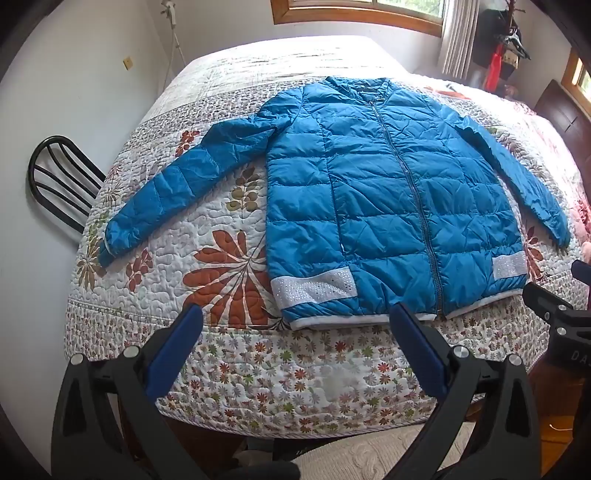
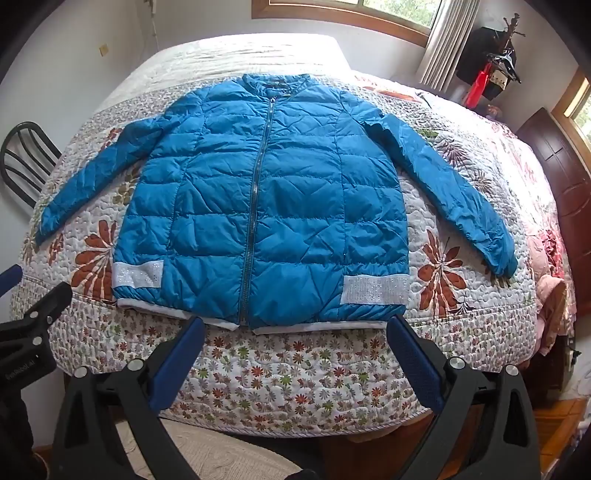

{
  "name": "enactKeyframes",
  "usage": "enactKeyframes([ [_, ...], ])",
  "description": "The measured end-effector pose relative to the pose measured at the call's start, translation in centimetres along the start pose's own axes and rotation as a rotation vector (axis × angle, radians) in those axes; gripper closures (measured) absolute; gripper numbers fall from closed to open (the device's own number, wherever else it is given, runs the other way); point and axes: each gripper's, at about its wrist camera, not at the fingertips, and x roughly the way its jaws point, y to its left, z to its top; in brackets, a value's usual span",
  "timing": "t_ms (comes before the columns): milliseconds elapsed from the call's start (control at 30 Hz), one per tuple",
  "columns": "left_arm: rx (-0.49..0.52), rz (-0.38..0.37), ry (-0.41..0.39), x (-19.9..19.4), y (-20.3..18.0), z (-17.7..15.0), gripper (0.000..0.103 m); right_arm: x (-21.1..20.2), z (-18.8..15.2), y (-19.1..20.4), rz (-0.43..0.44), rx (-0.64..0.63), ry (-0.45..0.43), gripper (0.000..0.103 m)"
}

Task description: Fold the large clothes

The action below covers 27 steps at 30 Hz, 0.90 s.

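**quiltfan:** So the blue puffer jacket (image 1: 388,192) is lying face up, zipped, spread flat across the bed (image 1: 229,369), hem at the near edge, both sleeves out to the sides. How would it handle?

**foldbot_dan:** Light and squashy, I'd guess. The shell looks slick, so it could slide out of a shallow pinch, and the padding will probably spring back after each fold. Going left to right: the left sleeve (image 1: 166,184) angles well away from the body, so its cuff looks like an easy first grab. Then the hem with those white sparkly bands (image 2: 373,290), then the right sleeve (image 2: 454,192), which hangs closer to the body.

**quiltfan:** Claws?

**foldbot_dan:** The left claw (image 1: 295,321) and right claw (image 2: 295,325) are both spread wide, holding nothing, hovering just short of the hem.

**quiltfan:** Surface?

**foldbot_dan:** A soft quilted floral bedspread, so it gives under pressure. There's a black chair (image 1: 59,177) at the left, a window (image 2: 369,11) behind, and a coat rack (image 2: 491,70) at the right.
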Motion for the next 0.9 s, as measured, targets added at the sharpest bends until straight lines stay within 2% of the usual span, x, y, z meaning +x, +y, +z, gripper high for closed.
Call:
enactKeyframes([
  [900, -0.002, -0.005, -0.002, 0.01, 0.02, 0.03, 0.003, -0.05, 0.04, 0.03, 0.002, 0.001, 0.002, 0.004],
])
